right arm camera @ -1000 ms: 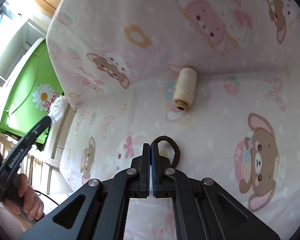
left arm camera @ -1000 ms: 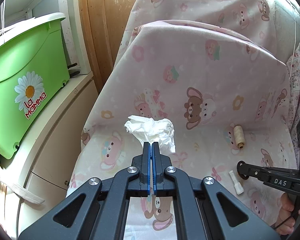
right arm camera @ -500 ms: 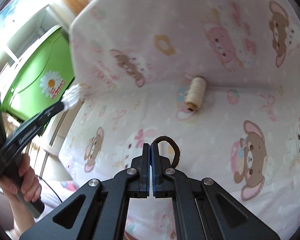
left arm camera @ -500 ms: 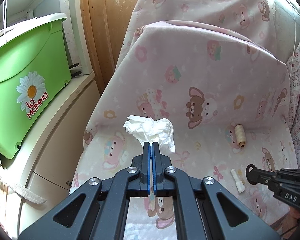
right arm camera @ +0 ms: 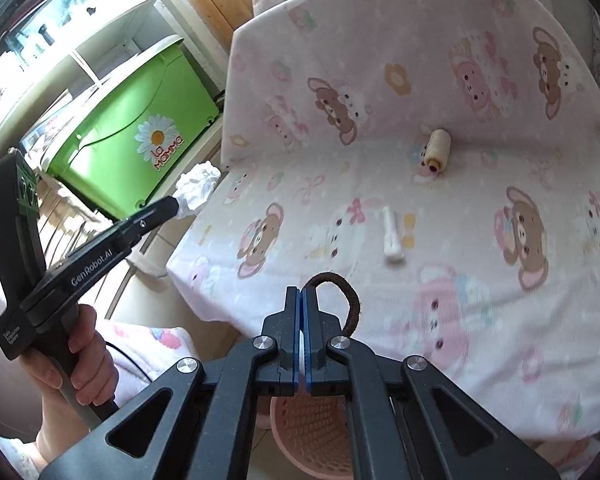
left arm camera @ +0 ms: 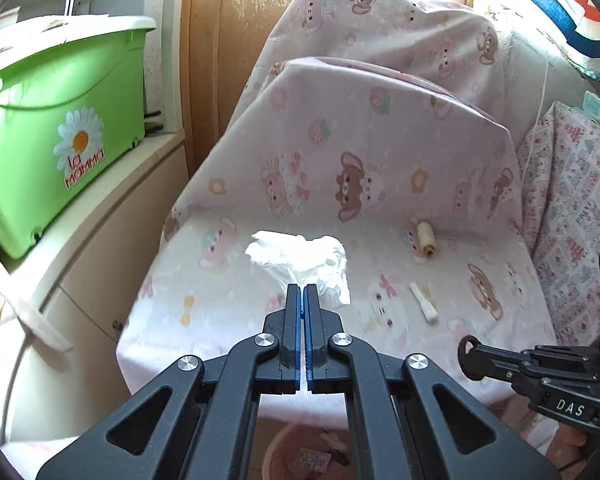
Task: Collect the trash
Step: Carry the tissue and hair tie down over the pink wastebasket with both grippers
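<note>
The left wrist view is taken from behind the left gripper (left arm camera: 302, 288), facing forward and slightly down over the front edge of the pink-covered seat (left arm camera: 228, 280) toward its backrest, at close range. The right wrist view is taken from behind the right gripper (right arm camera: 302, 290), from farther right, looking down more steeply and angled leftward across the same seat. Shared by both views are the seat, the thread spool (left arm camera: 426, 238) (right arm camera: 438, 150), the small white stick (left arm camera: 423, 303) (right arm camera: 392, 236), the green tub (left arm camera: 52, 128) (right arm camera: 140, 132) and the pink basket (left arm camera: 300, 454) (right arm camera: 308, 436) below; each gripper is caught in the other's view.
</note>
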`<action>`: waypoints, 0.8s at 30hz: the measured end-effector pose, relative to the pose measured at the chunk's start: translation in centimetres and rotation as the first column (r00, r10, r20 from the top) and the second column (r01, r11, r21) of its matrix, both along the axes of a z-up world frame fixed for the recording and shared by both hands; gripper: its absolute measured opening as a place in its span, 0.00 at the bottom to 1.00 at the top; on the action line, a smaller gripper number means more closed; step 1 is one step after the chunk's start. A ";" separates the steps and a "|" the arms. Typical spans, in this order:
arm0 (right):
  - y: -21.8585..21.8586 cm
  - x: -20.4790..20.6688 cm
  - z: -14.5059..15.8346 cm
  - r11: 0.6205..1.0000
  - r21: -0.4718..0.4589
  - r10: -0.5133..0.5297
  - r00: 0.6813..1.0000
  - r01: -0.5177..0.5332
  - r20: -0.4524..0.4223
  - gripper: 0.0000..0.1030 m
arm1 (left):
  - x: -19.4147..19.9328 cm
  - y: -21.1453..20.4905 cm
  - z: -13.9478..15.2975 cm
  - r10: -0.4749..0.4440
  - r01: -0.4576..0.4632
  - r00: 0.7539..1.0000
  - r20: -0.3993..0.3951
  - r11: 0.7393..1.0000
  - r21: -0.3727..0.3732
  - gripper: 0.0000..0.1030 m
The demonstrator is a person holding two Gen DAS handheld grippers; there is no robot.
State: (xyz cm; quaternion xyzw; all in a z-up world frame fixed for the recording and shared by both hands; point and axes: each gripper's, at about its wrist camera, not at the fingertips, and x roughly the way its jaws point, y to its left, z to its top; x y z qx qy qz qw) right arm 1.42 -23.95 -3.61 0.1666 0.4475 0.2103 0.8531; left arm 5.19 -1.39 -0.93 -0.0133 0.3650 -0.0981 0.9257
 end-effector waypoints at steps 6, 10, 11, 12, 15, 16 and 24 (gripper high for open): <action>1.6 -3.5 -0.3 0.999 -0.018 0.037 0.999 -0.037 -0.005 0.02 | -3.7 0.7 -1.6 -0.037 0.033 0.996 -0.076 0.998 -0.056 0.01; 2.2 -4.4 -1.0 0.998 -0.032 0.044 0.999 -0.045 -0.027 0.02 | -5.8 0.3 -3.2 -0.072 0.061 0.988 -0.136 0.995 -0.083 0.01; 2.4 -4.5 -1.3 0.998 -0.033 0.046 0.998 -0.047 -0.037 0.02 | -6.1 0.0 -3.8 -0.092 0.075 0.982 -0.166 0.992 -0.102 0.01; 2.5 -4.6 -1.7 0.998 -0.039 0.048 0.998 -0.050 -0.049 0.02 | -6.5 -0.2 -4.5 -0.112 0.089 0.974 -0.197 0.989 -0.120 0.01; 2.9 -4.6 -2.8 0.996 -0.066 0.047 0.996 -0.052 -0.080 0.02 | -7.0 -1.1 -6.4 -0.147 0.113 0.947 -0.286 0.985 -0.132 0.01; 3.0 -4.5 -3.4 0.996 -0.075 0.048 0.994 -0.056 -0.097 0.02 | -7.0 -1.5 -7.1 -0.162 0.127 0.934 -0.319 0.984 -0.127 0.01; 5.1 -4.4 -8.8 0.978 -0.177 0.073 0.971 -0.115 -0.228 0.02 | -6.1 -1.9 -12.3 -0.147 0.076 0.843 -0.517 0.985 -0.156 0.01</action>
